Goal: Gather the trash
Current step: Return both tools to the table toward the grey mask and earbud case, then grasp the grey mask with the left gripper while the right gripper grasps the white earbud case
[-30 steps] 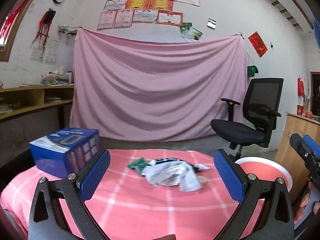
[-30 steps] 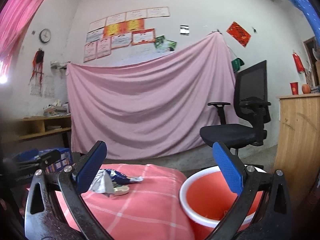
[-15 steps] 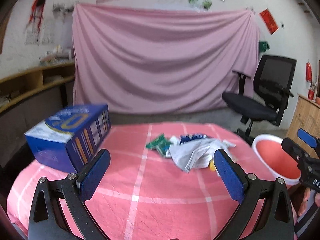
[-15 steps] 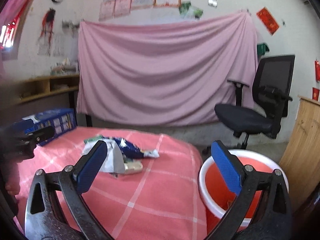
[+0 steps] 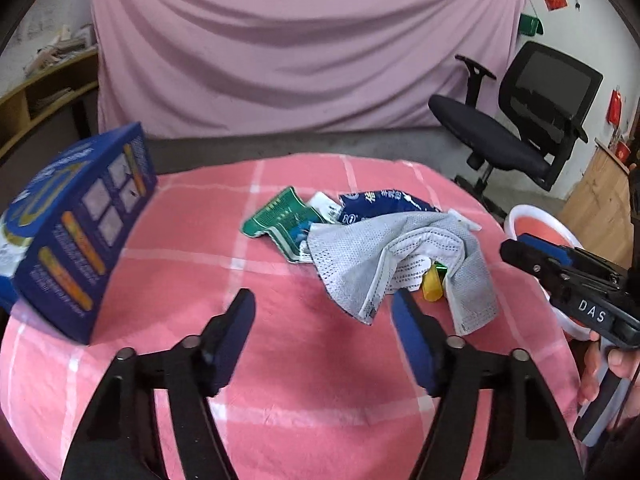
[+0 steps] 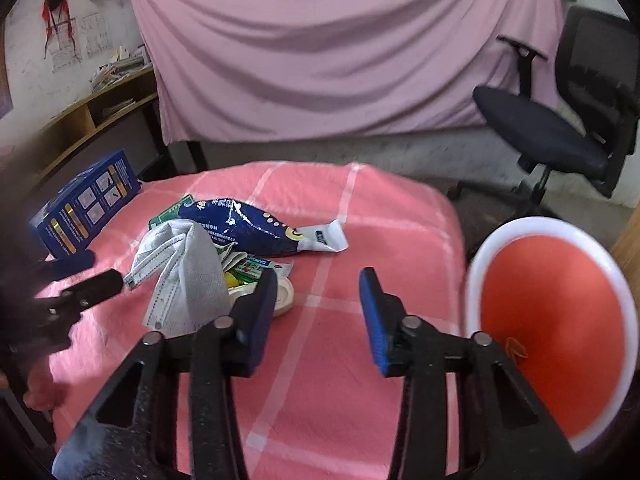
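The trash pile (image 5: 384, 248) lies mid-table, at one o'clock just ahead of the left gripper (image 5: 324, 320) — the nearer one, spread wide and empty. The right gripper (image 6: 318, 304) is also released — the pile lies at ten o'clock from it, the bucket (image 6: 552, 320) at three.

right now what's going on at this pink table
A person holds a two-finger gripper in each hand over a heap of trash: a grey cloth, a blue wrapper, and a green packet. The left gripper and right gripper are both open and hold nothing. The orange bin waits beside the table, on the right. Nothing is picked up yet.
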